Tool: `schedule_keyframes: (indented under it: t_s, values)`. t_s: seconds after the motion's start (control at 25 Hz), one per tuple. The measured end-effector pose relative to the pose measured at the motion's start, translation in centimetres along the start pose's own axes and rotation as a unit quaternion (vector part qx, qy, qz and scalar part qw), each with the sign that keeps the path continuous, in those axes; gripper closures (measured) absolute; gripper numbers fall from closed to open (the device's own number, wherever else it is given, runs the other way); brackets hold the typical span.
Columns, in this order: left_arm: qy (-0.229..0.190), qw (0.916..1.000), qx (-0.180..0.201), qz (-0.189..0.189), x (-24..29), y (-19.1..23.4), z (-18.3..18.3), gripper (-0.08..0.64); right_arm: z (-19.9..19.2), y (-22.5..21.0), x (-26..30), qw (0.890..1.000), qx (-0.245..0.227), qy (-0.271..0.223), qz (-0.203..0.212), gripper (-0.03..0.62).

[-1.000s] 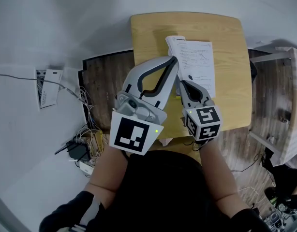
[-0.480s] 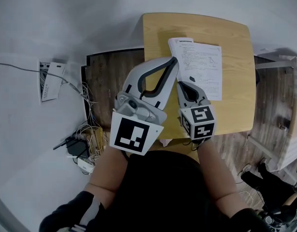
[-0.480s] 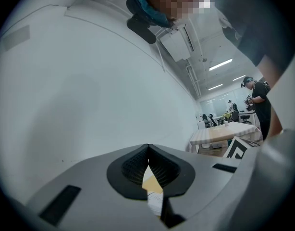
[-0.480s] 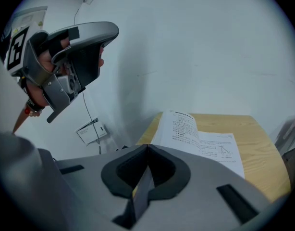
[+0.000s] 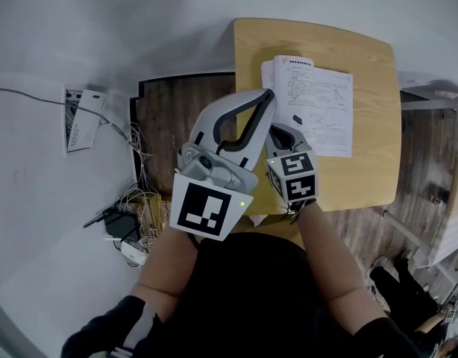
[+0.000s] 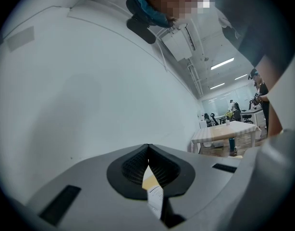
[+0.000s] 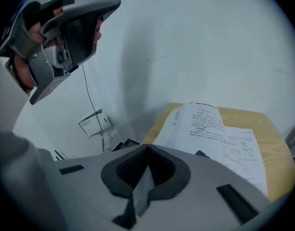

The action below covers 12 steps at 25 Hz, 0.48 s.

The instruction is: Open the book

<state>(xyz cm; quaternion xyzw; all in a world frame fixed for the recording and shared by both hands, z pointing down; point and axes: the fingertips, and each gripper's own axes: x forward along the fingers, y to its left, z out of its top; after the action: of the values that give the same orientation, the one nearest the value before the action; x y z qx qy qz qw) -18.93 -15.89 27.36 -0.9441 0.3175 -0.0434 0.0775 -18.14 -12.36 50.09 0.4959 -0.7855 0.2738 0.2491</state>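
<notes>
The book [image 5: 318,107] is a thin white booklet of printed pages, lying closed and flat on the light wooden table [image 5: 371,170]. A small dark mark shows on its cover near the near left corner. My left gripper [image 5: 270,93] is held high over the table's left edge, jaws shut and empty; in its own view [image 6: 147,146] it faces a white wall. My right gripper [image 5: 277,130] is lower, beside the left one and just short of the book's near left corner, shut on nothing. In its own view [image 7: 147,146] the book [image 7: 210,129] lies ahead and to the right.
Left of the table is dark wood flooring [image 5: 177,125], with a tangle of cables and a power strip [image 5: 128,230] below it. A white printed sheet [image 5: 83,118] is on the pale surface at left. Another piece of furniture [image 5: 453,162] stands at the right edge.
The right gripper has slid left and lower, closer to the left gripper. Table and book sit further right in the head view. Both grippers stay shut.
</notes>
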Motion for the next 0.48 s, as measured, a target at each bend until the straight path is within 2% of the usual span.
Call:
schedule_keyframes:
  t_s: [0.48]
  values:
    - [0.01,0.9999,-0.006,0.009,-1.4,1.4,-1.2,0.552,-1.2,3.0,3.6,0.998,-0.044,0.045,-0.001,0.563]
